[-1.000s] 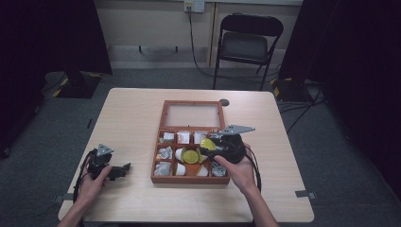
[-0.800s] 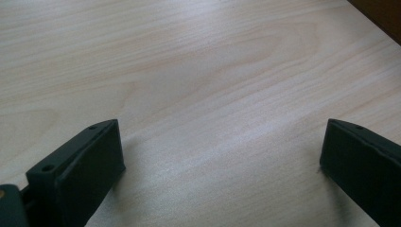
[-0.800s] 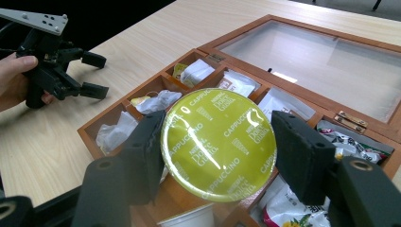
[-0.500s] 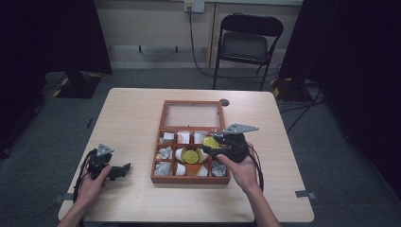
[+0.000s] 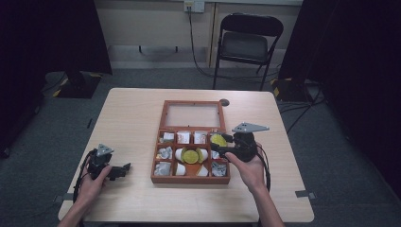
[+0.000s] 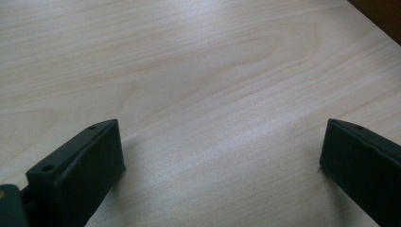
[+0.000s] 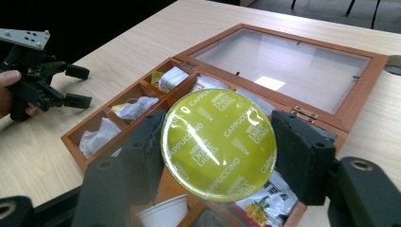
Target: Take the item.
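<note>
The right gripper (image 7: 217, 151) has lifted 1 green capsule (image 7: 218, 144) above the box (image 5: 191, 178), squeezing it. Low left, the left gripper (image 6: 222, 165) stays wide open.

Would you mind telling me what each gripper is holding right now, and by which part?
The right gripper clamps a round yellow-green foil-lidded coffee capsule by opposite sides of its rim. The left gripper holds nothing, open over bare table.

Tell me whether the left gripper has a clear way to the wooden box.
Probably yes: the left gripper sits open on bare table beside the wooden box, nothing between them.
</note>
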Demonstrator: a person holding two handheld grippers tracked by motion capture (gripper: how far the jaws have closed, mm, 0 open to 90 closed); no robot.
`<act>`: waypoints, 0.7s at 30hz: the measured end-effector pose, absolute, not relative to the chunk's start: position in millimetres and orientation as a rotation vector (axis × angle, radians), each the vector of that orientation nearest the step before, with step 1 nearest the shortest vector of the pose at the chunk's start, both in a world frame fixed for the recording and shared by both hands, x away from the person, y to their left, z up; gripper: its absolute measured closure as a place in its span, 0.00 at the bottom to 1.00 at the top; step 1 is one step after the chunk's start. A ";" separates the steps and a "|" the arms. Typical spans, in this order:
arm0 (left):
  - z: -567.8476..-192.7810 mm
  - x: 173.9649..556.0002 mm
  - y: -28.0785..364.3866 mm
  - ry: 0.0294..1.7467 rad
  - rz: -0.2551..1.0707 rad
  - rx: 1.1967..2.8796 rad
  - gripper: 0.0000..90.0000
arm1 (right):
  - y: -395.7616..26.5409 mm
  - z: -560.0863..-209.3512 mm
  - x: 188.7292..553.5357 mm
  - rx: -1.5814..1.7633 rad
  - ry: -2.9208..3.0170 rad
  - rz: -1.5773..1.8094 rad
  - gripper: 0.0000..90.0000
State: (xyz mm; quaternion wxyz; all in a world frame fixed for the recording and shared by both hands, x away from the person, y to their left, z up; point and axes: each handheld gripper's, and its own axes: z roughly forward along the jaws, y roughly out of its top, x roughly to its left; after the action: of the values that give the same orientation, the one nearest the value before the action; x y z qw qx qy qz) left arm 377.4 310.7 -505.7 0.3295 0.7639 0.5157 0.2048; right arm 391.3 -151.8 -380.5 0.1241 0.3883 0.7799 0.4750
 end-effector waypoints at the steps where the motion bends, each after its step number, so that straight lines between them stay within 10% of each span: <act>1: -505.7 377.4 310.7 1.349 0.538 1.999 0.00 | -151.8 -380.5 391.3 1.132 2.274 1.385 0.43; 21: -505.7 377.4 310.7 1.350 0.537 1.999 0.00 | -183.0 -382.7 393.5 1.220 2.206 1.373 0.43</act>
State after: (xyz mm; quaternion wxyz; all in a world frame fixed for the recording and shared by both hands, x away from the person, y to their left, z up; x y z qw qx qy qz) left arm 377.4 310.7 -505.7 0.3291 0.7638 0.5158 0.2054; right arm 393.5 -183.0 -382.7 0.1352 0.4212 0.7613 0.4740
